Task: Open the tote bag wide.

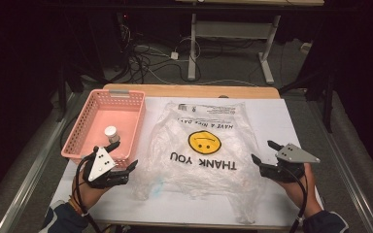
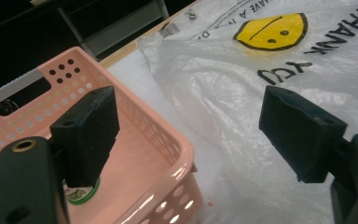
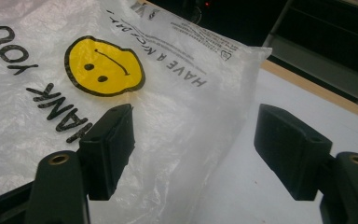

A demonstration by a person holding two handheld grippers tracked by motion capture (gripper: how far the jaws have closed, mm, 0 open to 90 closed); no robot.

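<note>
A clear plastic bag [image 1: 201, 150] with a yellow smiley face and "THANK YOU" print lies flat across the middle of the table; it also shows in the left gripper view [image 2: 261, 79] and the right gripper view [image 3: 74, 79]. A pink basket [image 1: 85, 133] at the left holds a small white-capped jar [image 1: 110, 133], whose green-rimmed bottom peeks out behind the left jaw [image 2: 81, 193]. My left gripper [image 1: 123, 155] hovers open by the basket's near right corner, nothing between its jaws. My right gripper [image 1: 264, 152] stands open at the bag's right edge, empty.
A white sheet [image 1: 281, 121] covers the wooden table [image 1: 189, 90]. Beyond the table's far edge lie cables on the floor [image 1: 145, 58] and the legs of another desk [image 1: 192, 48]. The surroundings are dark.
</note>
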